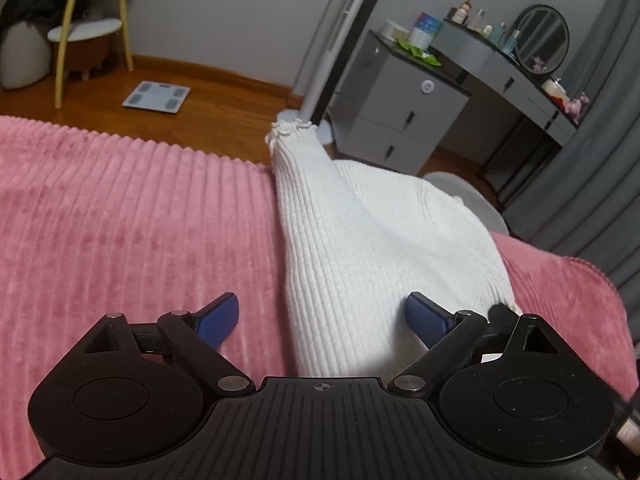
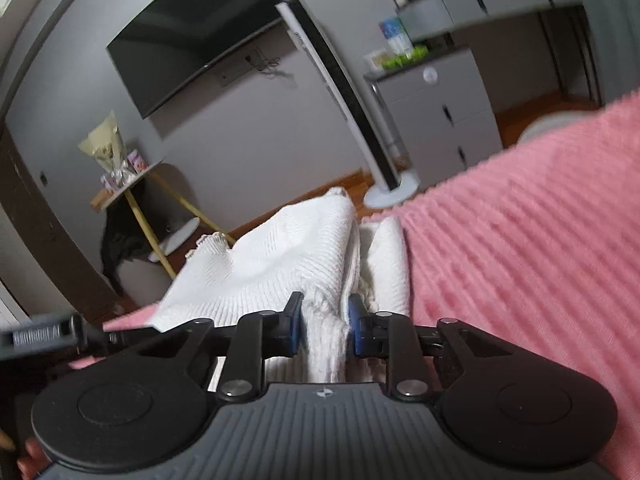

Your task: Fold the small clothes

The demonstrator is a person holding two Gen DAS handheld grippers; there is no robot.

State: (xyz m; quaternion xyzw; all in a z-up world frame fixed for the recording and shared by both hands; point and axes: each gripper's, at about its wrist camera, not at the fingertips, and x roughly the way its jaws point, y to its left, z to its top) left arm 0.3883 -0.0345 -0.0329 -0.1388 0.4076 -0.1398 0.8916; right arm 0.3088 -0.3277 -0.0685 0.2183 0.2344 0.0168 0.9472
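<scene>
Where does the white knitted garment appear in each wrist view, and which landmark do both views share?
Left wrist: white knitted garment centre-right, on the pink blanket.
Right wrist: garment centre, bunched in the right gripper.
Shared landmark: white tower fan.

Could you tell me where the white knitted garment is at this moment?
The white knitted garment lies on the pink blanket, right of centre in the left wrist view, reaching the bed edge. In the right wrist view, the right gripper pinches a bunched fold.

We are in a home bedroom. A pink ribbed blanket (image 1: 120, 208) covers the bed; beyond its far edge we note a grey dressing table (image 1: 516, 76) with round mirror (image 1: 542, 38), bathroom scale (image 1: 156, 97), wall television (image 2: 192, 36).
</scene>
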